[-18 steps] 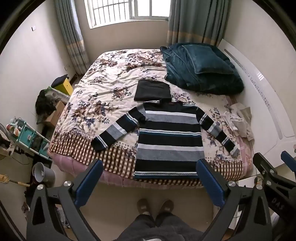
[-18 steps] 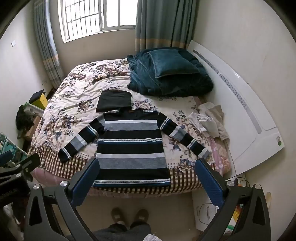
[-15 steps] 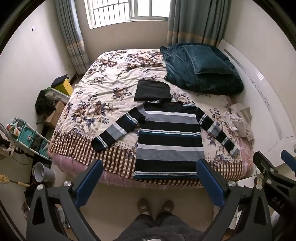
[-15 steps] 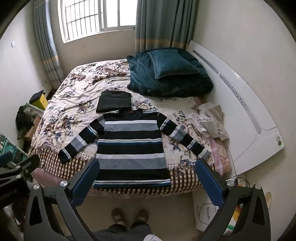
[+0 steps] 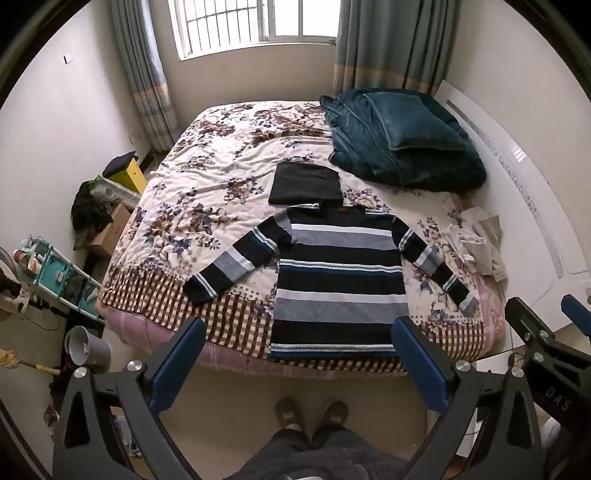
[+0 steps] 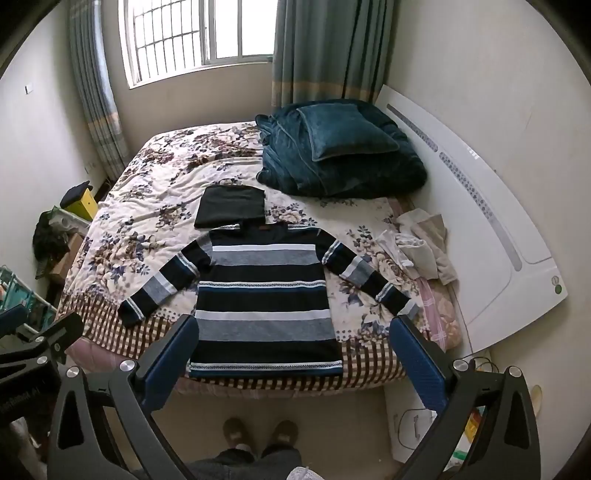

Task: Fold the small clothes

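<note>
While the striped sweater lies flat, sleeves spread, on the bed ahead of both tools, left tool and right tool hang wide apart and empty, probably ready to begin folding.

A home bedroom: a double bed with a floral quilt fills the room. Beyond the bed, a barred window hangs between grey-green curtains. On the bed's far right corner lies a folded teal blanket topped by a pillow; a white headboard runs along its right side.
</note>
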